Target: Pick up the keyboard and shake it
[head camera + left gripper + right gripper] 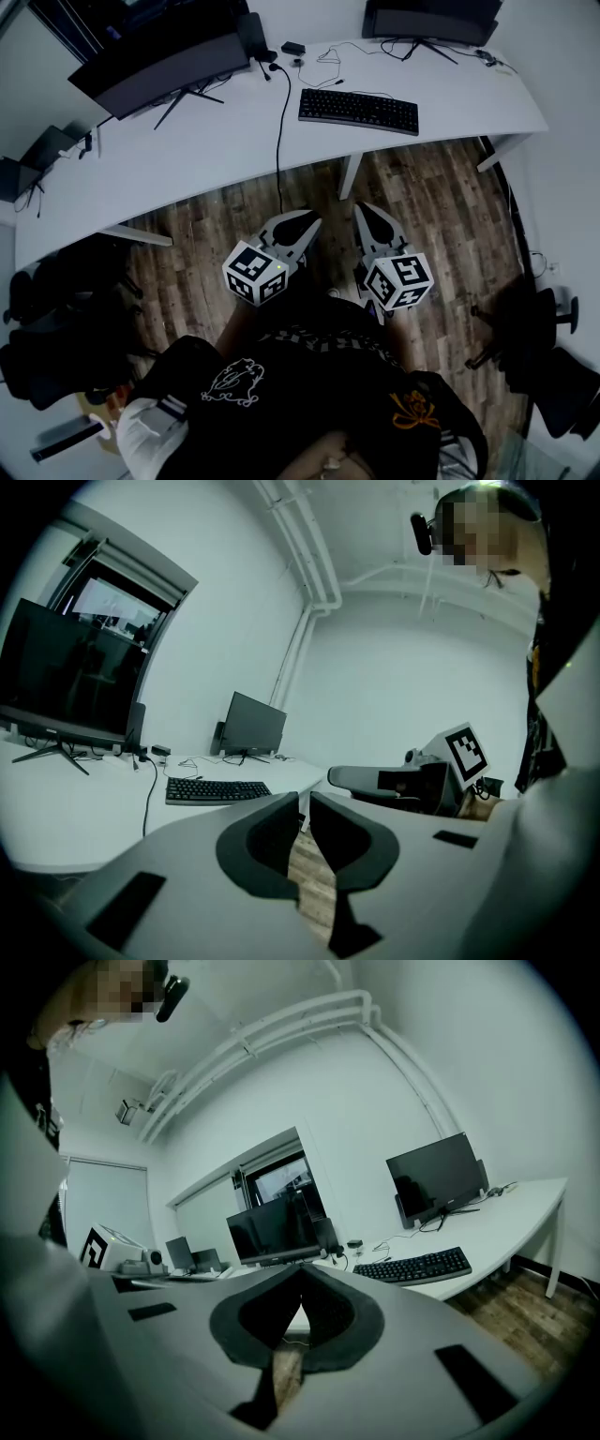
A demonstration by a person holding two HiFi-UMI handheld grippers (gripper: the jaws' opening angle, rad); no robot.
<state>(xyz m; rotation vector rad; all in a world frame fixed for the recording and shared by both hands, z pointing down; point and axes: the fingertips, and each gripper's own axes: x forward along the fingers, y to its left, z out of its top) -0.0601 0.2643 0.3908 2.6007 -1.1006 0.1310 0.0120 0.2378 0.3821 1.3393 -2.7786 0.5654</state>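
White table, black keyboard lying flat, long axis along the table's front edge (keys up), left hand-held gripper and right hand-held gripper both closed, empty, well short of it.

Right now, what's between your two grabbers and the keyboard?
Wooden floor, then the front edge and a bare strip of the white desk. The head view shows it: left gripper and right gripper hang over the floor, keyboard farther back on the desk.
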